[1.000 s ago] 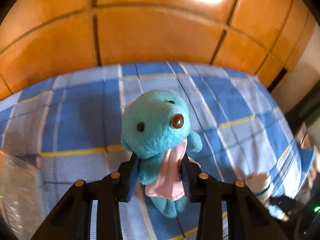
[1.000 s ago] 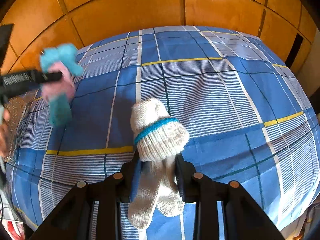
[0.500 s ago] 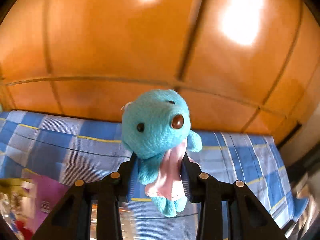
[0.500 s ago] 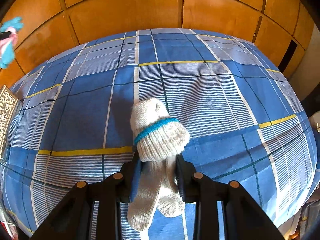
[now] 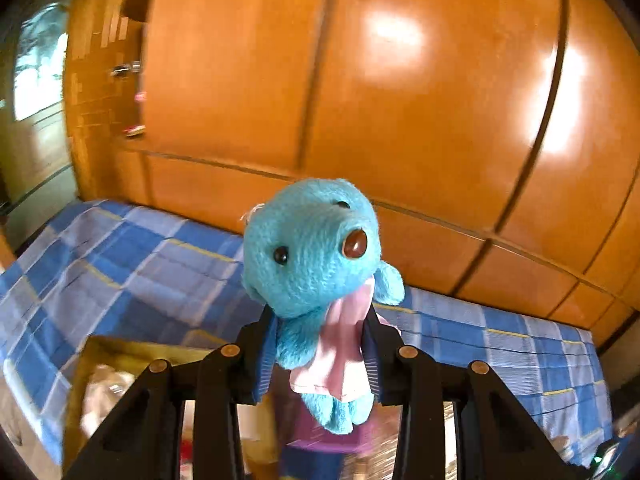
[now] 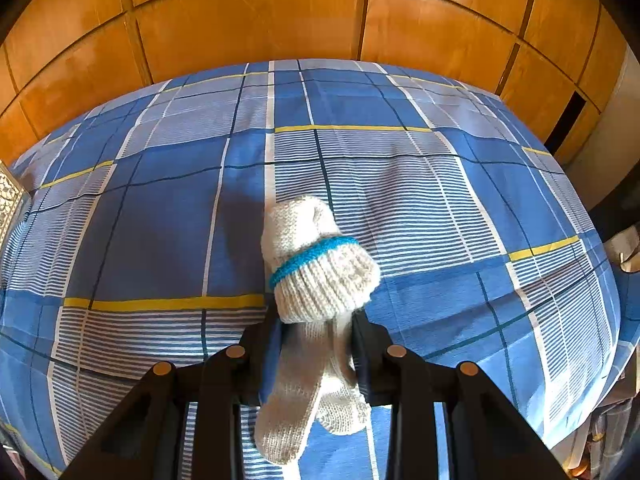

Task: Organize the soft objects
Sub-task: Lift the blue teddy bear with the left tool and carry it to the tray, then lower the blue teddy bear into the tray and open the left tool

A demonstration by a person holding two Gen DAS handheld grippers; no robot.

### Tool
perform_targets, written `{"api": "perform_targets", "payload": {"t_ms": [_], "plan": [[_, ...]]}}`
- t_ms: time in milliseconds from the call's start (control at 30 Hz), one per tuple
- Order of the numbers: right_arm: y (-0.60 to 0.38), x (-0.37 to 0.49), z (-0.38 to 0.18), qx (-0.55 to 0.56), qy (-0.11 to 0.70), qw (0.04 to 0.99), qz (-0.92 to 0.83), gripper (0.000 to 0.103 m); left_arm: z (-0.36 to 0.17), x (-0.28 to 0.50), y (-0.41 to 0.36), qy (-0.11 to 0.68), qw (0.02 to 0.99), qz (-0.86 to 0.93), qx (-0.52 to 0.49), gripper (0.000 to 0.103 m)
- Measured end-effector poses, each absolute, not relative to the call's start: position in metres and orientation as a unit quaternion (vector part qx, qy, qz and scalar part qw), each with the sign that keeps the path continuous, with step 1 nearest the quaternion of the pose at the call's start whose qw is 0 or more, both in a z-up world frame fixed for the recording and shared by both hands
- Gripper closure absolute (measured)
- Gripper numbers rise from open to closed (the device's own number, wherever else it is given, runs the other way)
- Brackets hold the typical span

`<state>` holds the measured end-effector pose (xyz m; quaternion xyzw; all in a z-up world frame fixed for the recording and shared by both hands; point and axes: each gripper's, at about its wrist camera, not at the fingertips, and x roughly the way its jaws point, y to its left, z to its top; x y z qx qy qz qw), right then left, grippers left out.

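My left gripper is shut on a blue plush toy with brown eyes and a pink cloth at its neck, held up in the air. Below it lies an open cardboard box with blurred things inside. My right gripper is shut on a rolled pair of white knitted socks with a blue stripe, held above the blue checked bed sheet.
Orange wooden wardrobe panels rise behind the bed. A patterned metal object sits at the bed's left edge in the right wrist view. A window shows at far left.
My left gripper has swung left and upward with the plush toy, now over the box at the bed's left end. The right gripper has stayed in place with the socks.
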<state>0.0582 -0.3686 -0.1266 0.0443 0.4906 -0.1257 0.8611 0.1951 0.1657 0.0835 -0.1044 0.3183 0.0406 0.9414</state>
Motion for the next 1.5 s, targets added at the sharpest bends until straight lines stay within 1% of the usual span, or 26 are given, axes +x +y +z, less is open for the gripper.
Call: {"api": "perform_targets", "payload": {"t_ms": [133,333,633,1167,1500], "plan": [[-0.366,0.058,-0.127,0.037,0.492,0.860,-0.130,0.072,0.073,0.156,0.193,0.308,0.943,0.065,-0.105,0.065],[-0.363,0.059,-0.127,0.029,0.492,0.860,-0.135,0.072,0.051,0.106,0.211,0.302,0.943,0.090,-0.108,0.064],[-0.358,0.057,-0.129,0.023,0.486,0.862,-0.144,0.072,0.030,0.062,0.203,0.309,0.941,0.100,-0.099,0.063],[-0.353,0.055,-0.130,0.019,0.479,0.864,-0.157,0.072,0.010,0.031,0.196,0.316,0.939,0.101,-0.096,0.062],[-0.348,0.057,-0.131,0.012,0.480,0.860,-0.170,0.072,-0.015,0.016,0.231,0.341,0.925,0.139,-0.097,0.062]]}}
